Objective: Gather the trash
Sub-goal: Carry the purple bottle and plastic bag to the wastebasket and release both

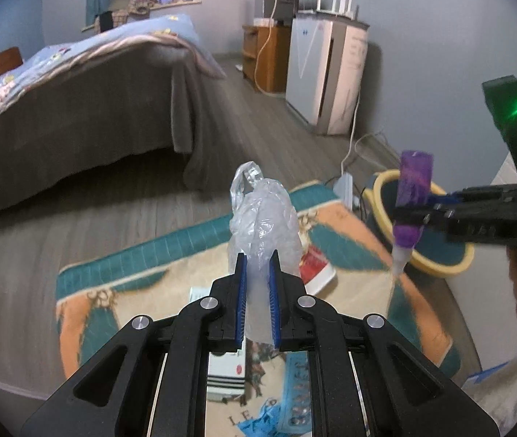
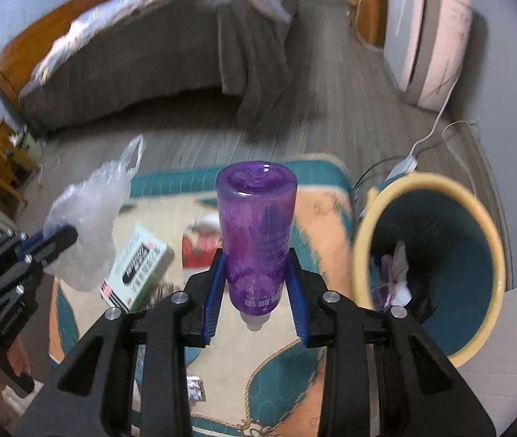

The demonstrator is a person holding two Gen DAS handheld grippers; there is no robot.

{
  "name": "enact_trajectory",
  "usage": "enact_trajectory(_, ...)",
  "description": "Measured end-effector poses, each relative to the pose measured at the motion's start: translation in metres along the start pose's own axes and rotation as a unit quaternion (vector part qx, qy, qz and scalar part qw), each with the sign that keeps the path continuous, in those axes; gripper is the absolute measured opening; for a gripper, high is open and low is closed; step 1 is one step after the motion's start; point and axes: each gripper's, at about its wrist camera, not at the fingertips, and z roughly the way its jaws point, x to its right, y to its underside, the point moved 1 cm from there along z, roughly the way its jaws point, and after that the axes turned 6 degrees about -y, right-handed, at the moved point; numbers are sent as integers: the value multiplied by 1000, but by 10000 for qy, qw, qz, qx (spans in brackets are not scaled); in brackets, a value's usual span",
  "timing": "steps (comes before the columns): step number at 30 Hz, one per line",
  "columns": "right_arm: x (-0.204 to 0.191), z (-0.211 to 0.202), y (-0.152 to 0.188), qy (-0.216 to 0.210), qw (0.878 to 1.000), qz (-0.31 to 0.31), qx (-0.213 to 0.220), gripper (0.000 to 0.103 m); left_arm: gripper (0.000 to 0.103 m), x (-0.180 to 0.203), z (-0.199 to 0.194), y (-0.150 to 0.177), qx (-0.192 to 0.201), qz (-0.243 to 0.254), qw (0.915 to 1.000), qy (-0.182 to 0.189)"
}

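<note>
My left gripper (image 1: 258, 260) is shut on a crumpled clear plastic bag (image 1: 264, 215) and holds it above the rug; both show in the right wrist view, the gripper (image 2: 58, 240) at the left with the bag (image 2: 87, 218). My right gripper (image 2: 256, 255) is shut on a purple bottle (image 2: 256, 233), cap end down. In the left wrist view the bottle (image 1: 411, 196) hangs over the rim of the yellow-rimmed teal bin (image 1: 437, 262). The bin (image 2: 484, 225) stands just right of the bottle and holds some trash.
On the patterned rug (image 2: 316, 218) lie a white and green box (image 2: 138, 266), a red and white packet (image 2: 196, 251) and a small foil wrapper (image 2: 194, 389). A bed (image 1: 87, 109), a white cabinet (image 1: 324, 73) and cables (image 1: 353, 134) stand beyond.
</note>
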Motion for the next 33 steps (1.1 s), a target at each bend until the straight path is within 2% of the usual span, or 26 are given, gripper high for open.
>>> enact_trajectory(5,42,-35,-11,212,9987,281,375,32,12,9,0,-3,60,66,9999,84)
enact_trajectory(9,81,-60,-14,798,9944,336,600,32,12,24,7,-1,-12,201,9997,145)
enact_trajectory(11,102,-66,-13,956,9925,444,620,32,12,32,10,0,-45,292,9994,163)
enact_trajectory(18,172,-67,2,1235,9864,991,448,32,12,65,14,-1,1,613,9979,182)
enact_trajectory(21,190,-62,8,1326,9837,1162,362,32,12,83,14,-8,15,533,9977,415)
enact_trajectory(25,205,-50,17,1309,9816,1374,202,32,12,118,18,-19,69,522,9959,730)
enact_trajectory(30,213,-35,25,1244,9809,1493,-43,32,12,172,40,-28,-177,780,9903,1136)
enact_trajectory(33,214,-32,27,1183,9809,1539,-90,32,12,205,56,-32,-257,1175,9867,1094)
